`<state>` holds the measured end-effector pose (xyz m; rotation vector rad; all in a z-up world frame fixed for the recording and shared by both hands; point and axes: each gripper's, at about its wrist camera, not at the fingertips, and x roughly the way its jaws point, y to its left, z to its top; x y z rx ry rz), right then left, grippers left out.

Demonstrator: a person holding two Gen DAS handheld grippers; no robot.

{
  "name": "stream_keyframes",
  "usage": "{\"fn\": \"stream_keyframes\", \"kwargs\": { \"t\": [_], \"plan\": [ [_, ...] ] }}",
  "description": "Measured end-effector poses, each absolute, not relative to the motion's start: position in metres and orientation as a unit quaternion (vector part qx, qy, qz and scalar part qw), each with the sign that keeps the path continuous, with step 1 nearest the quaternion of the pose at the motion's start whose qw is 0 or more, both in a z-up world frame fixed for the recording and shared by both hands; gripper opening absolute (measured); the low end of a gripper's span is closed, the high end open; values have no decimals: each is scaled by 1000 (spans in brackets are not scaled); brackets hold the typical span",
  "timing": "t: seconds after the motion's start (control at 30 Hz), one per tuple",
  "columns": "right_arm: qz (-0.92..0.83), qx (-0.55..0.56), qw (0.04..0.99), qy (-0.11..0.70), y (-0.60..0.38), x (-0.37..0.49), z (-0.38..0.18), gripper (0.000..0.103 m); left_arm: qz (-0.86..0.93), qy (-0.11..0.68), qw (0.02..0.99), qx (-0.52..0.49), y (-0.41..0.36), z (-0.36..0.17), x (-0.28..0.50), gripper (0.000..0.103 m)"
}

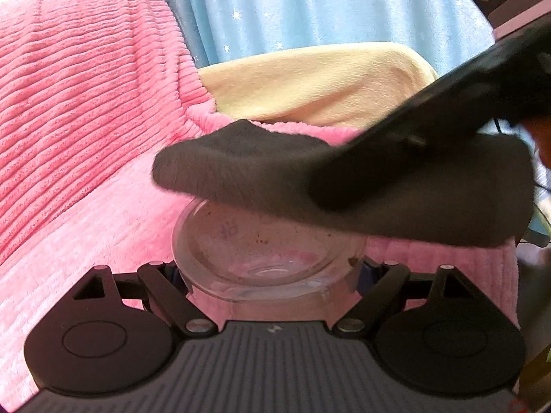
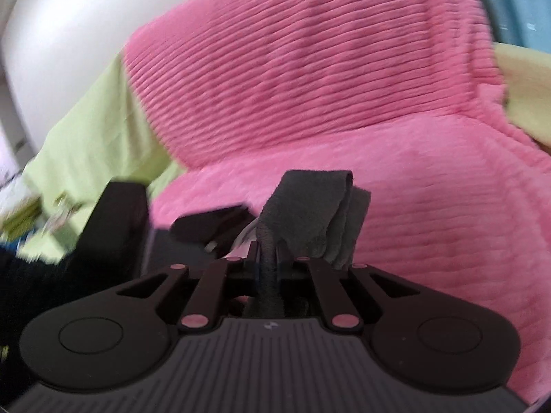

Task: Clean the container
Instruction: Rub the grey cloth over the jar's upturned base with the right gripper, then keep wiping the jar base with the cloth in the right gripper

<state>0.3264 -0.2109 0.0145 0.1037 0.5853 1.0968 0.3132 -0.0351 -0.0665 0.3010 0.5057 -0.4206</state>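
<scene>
Above the ribbed pink plush blanket (image 1: 86, 110), the left gripper (image 1: 272, 275) clasps a round clear glass container (image 1: 265, 244), while the right gripper (image 2: 268, 261) pinches a fuzzy dark grey cloth (image 1: 248, 165) over its rim.

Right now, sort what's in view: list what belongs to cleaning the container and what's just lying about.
Belongs to the job:
- clear container, specks inside, held in the left gripper
- grey cloth, clamped in the right gripper

Just lying about:
- pink blanket
- yellow cloth
- green sheet
- blue curtain
</scene>
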Motion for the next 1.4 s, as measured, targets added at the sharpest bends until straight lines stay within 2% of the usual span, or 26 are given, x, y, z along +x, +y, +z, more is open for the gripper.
{"fn": "stream_keyframes", "kwargs": {
  "t": [0.27, 0.37, 0.7, 1.07, 1.3, 1.4],
  "plan": [
    [553, 38, 791, 260, -185, 330, 11, 5, -206, 252, 935, 139, -32, -68, 323, 86],
    [557, 46, 792, 247, -176, 335, 9, 4, -206, 253, 935, 141, -30, -71, 292, 86],
    [471, 41, 859, 200, -166, 335, 8, 3, -205, 257, 935, 130, -31, -72, 303, 85],
    [492, 5, 831, 261, -201, 321, 20, 5, -207, 259, 934, 132, -33, -73, 302, 85],
    [545, -5, 796, 261, -186, 316, 17, 5, -207, 259, 935, 129, -31, -76, 290, 85],
    [556, 1, 792, 253, -181, 319, 14, 5, -233, 256, 928, 138, -3, -81, 289, 85]
  ]
}}
